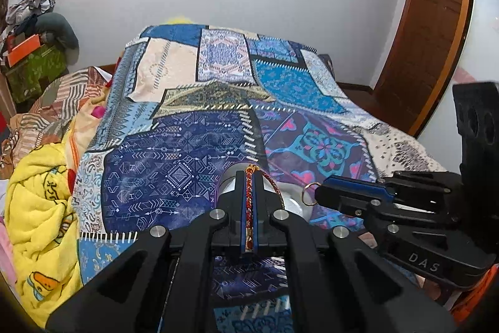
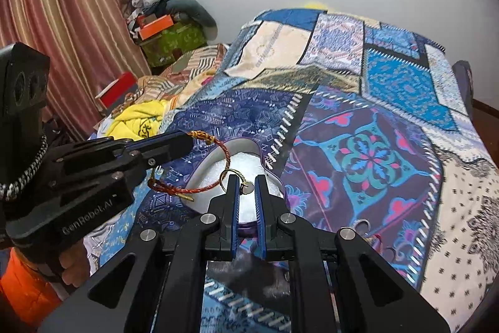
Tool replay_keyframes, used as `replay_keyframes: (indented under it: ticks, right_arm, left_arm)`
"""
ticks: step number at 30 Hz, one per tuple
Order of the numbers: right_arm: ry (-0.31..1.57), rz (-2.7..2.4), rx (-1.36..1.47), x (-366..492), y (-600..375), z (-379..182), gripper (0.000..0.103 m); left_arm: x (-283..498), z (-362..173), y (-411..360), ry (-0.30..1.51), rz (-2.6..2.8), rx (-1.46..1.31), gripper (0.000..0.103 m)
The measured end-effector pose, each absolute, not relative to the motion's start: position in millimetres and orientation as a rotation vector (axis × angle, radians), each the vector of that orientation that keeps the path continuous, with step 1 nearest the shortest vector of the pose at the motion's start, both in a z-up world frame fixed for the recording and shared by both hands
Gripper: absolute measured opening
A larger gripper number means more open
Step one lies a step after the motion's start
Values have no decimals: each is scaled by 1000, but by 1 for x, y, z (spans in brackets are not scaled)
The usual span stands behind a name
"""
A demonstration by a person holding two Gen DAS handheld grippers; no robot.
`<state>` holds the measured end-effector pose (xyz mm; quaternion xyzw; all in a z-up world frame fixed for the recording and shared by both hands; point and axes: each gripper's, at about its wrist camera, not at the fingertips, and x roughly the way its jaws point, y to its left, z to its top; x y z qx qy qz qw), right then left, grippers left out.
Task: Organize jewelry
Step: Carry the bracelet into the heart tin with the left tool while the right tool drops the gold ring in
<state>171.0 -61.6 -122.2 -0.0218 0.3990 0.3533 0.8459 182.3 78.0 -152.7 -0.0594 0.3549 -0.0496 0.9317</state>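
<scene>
My left gripper (image 1: 249, 177) is shut on a red and gold braided bracelet (image 1: 248, 208), which also shows in the right wrist view (image 2: 202, 173) hanging as a loop over a white padded jewelry box (image 2: 246, 164). My right gripper (image 2: 247, 181) is shut on a small gold ring (image 2: 232, 175) and holds it above the same box. In the left wrist view the ring (image 1: 310, 193) sticks out from the right gripper's (image 1: 321, 192) tip beside the box (image 1: 291, 202).
The box lies on a blue patchwork bedspread (image 1: 174, 164). A yellow blanket (image 1: 40, 208) is bunched at the left. A pile of boxes and clothes (image 2: 165, 24) stands by the curtain (image 2: 62, 30). A wooden door (image 1: 430, 36) is at the right.
</scene>
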Motion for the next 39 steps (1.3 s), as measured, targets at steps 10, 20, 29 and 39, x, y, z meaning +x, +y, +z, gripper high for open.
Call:
replay_keyframes:
  ticks: [10, 20, 29, 39]
  right_arm:
    - [905, 757, -94, 180, -50, -143, 9]
    - [911, 775, -112, 181, -45, -144, 9]
    - [912, 745, -124, 180, -47, -141, 23]
    - [874, 704, -105, 172, -70, -122, 24]
  left_arm:
    - [203, -179, 85, 792, -106, -152, 1]
    - [207, -180, 87, 804, -91, -135, 2]
    - [199, -170, 92, 783, -41, -124, 35]
    - [179, -153, 95, 767, -4, -89, 35]
